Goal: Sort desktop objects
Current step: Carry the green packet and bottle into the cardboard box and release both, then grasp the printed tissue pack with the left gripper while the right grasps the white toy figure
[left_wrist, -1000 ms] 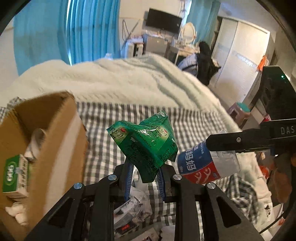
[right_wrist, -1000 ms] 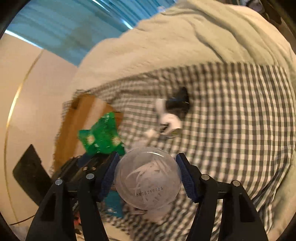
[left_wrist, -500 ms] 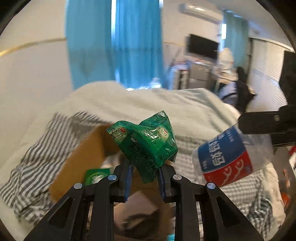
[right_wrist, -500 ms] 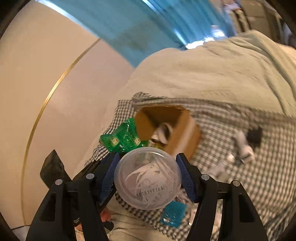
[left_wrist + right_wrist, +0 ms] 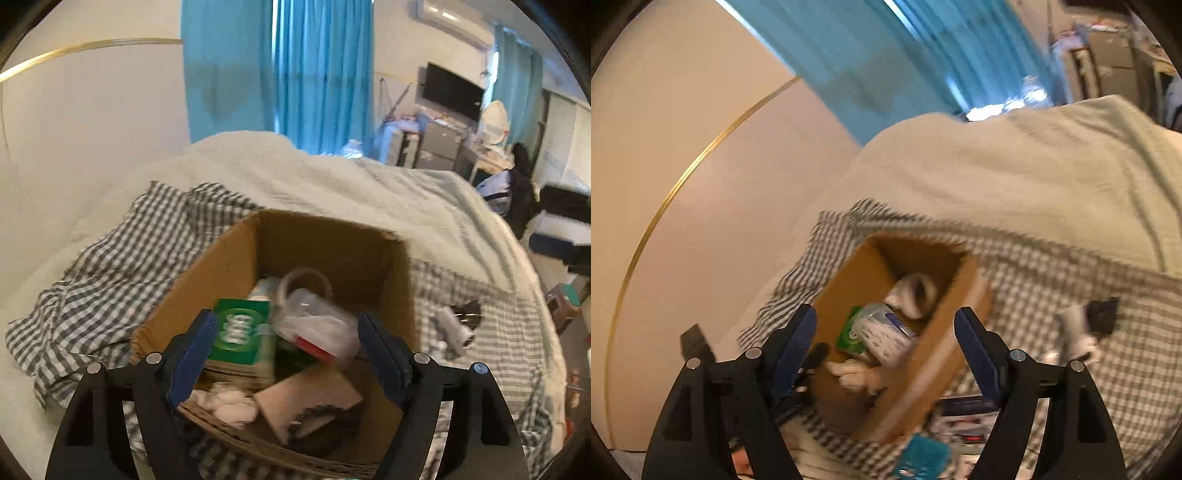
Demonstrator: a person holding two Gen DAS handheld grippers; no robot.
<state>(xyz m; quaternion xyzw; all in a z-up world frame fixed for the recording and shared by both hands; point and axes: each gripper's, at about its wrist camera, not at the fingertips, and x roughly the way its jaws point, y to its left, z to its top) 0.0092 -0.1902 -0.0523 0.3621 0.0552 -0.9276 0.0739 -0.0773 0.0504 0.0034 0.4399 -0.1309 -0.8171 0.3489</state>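
An open cardboard box (image 5: pixel 332 236) stands on the checked cloth (image 5: pixel 110 280) on the bed; it also shows in the right wrist view (image 5: pixel 945 332). Inside lie a green carton (image 5: pixel 240 330), the clear plastic bottle (image 5: pixel 317 325) and white wads (image 5: pixel 229 402). The bottle (image 5: pixel 886 336) lies in the box beside the green carton (image 5: pixel 851 332). My left gripper (image 5: pixel 284 358) is open and empty just above the box. My right gripper (image 5: pixel 886 350) is open and empty above the box.
A white and black object (image 5: pixel 454 325) lies on the cloth to the right of the box, also in the right wrist view (image 5: pixel 1086 325). Papers and a teal packet (image 5: pixel 923 458) lie near the box's front. A pale green blanket (image 5: pixel 332 177) covers the bed behind.
Both grippers swung over the box and opened. The green packet left my left gripper and the bottle left my right gripper; the bottle now lies in the box.
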